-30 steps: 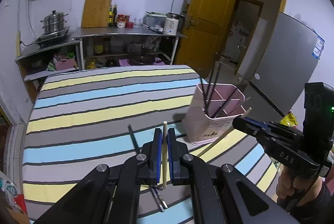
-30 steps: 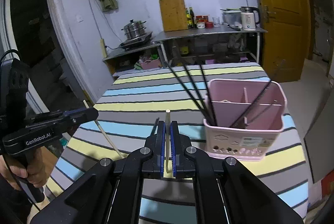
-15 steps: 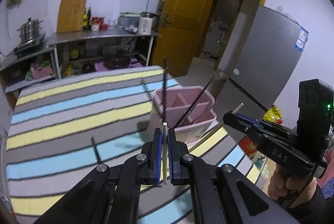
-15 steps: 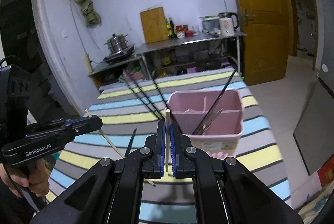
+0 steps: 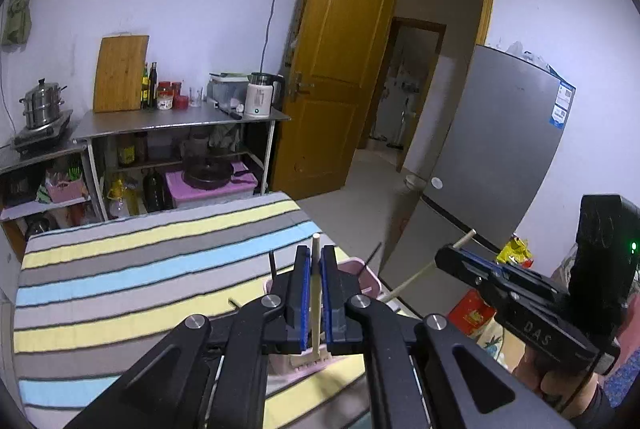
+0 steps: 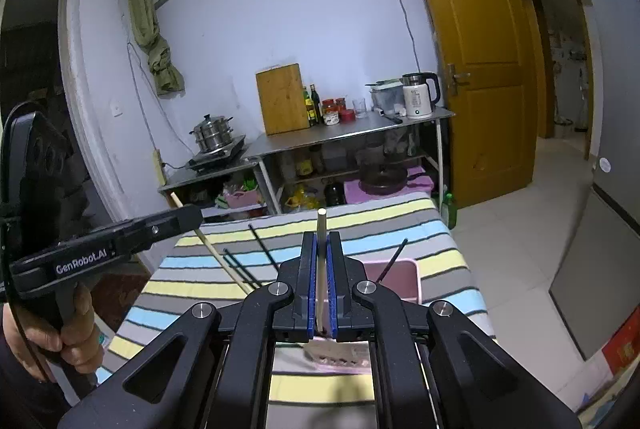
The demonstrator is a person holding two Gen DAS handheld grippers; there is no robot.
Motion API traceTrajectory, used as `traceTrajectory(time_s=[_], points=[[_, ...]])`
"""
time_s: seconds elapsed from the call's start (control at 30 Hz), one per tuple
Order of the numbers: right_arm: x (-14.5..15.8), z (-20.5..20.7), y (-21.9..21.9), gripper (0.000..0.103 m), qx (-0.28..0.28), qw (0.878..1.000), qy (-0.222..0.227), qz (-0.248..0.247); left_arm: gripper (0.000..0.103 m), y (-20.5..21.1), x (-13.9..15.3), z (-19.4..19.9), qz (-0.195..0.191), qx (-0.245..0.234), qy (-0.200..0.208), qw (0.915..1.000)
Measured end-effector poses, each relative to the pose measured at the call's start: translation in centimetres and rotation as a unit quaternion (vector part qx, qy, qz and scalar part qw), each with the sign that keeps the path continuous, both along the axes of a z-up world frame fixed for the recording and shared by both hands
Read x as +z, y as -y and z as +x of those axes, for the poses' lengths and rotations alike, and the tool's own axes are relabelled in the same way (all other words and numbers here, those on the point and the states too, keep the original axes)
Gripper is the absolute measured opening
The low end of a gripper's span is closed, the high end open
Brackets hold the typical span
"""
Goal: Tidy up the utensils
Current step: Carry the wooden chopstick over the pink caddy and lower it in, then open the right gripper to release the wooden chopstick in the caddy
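My left gripper (image 5: 315, 256) is shut on a pale wooden chopstick (image 5: 316, 293), held upright over the pink utensil holder (image 5: 370, 279). My right gripper (image 6: 321, 241) is shut on a second wooden chopstick (image 6: 321, 269), also above the pink holder (image 6: 400, 279). Black chopsticks (image 6: 262, 249) stick up out of the holder. The right gripper shows in the left wrist view (image 5: 446, 256) with its chopstick slanting down. The left gripper shows in the right wrist view (image 6: 192, 215) likewise. Most of the holder is hidden behind the grippers.
The holder stands on a table with a striped cloth (image 5: 120, 269). Behind it is a metal shelf (image 5: 180, 121) with a kettle, jars and a cutting board. An open yellow door (image 5: 336, 69) and a grey fridge (image 5: 500, 149) stand to the right.
Both grippers have risen and moved over the pink holder, each keeping its wooden chopstick. The holder now lies mostly under the fingers.
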State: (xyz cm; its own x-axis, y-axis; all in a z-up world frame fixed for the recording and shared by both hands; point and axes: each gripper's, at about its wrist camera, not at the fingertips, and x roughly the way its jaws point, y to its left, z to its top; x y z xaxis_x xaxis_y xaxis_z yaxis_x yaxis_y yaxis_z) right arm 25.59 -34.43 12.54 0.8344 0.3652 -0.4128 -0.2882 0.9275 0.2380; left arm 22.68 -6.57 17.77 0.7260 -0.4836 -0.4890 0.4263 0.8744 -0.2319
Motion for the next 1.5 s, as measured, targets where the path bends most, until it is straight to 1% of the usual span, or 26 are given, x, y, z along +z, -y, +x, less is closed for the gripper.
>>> traceTrajectory(time_s=[0.17, 0.3, 0.4, 0.6, 0.73, 0.93, 1.0, 1.07, 1.13, 1.17, 1.27, 1.33, 1.5], points=[[-0.4, 1.0, 0.0, 0.005, -0.004, 1.000, -0.004, 0.004, 0.005, 0.7, -0.1, 1.4, 0.003, 0.003, 0.004, 1.0000], [-1.5, 1.7, -0.1, 0.005, -0.007, 1.000, -0.013, 0.001, 0.005, 1.3, -1.4, 2.5, 0.008, 0.004, -0.003, 1.0000], [-2.4, 2.3, 0.0, 0.005, -0.008, 1.000, -0.021, 0.000, 0.005, 1.9, -2.5, 3.2, 0.019, 0.007, -0.002, 0.9998], [-4.9, 3.3, -0.4, 0.005, -0.006, 0.999, -0.049, -0.004, 0.005, 2.5, -5.4, 4.3, 0.025, 0.004, -0.022, 0.9994], [-6.4, 3.9, -0.7, 0.005, -0.003, 0.998, -0.068, -0.005, 0.005, 2.8, -7.2, 4.7, 0.038, 0.000, -0.037, 0.9986], [-8.1, 4.5, -1.2, 0.006, 0.003, 0.996, -0.091, -0.008, 0.005, 3.0, -8.7, 5.0, 0.047, -0.003, -0.054, 0.9974], [-8.3, 4.4, -1.1, 0.006, 0.002, 0.995, -0.095, -0.010, 0.007, 2.9, -8.8, 5.0, 0.047, -0.003, -0.058, 0.9972], [-8.2, 4.5, -1.0, 0.008, -0.001, 0.995, -0.095, -0.011, 0.011, 2.7, -8.8, 4.8, 0.042, -0.004, -0.060, 0.9973], [-8.0, 4.2, -0.8, 0.013, -0.006, 0.996, -0.091, -0.011, 0.014, 2.5, -8.5, 4.7, 0.035, -0.004, -0.057, 0.9978], [-7.8, 4.2, -0.7, 0.014, -0.007, 0.996, -0.089, -0.012, 0.015, 2.3, -8.3, 4.5, 0.033, -0.004, -0.055, 0.9980], [-7.4, 3.8, -0.5, 0.015, -0.011, 0.996, -0.082, -0.015, 0.016, 2.1, -7.7, 3.8, 0.028, -0.003, -0.047, 0.9985], [-7.0, 3.5, -0.4, 0.018, -0.014, 0.997, -0.076, -0.015, 0.016, 1.7, -7.3, 3.3, 0.025, -0.002, -0.042, 0.9988], [-6.2, 2.8, 0.3, 0.020, -0.027, 0.997, -0.065, -0.014, 0.016, 0.9, -6.4, 2.1, 0.017, 0.001, -0.031, 0.9994]])
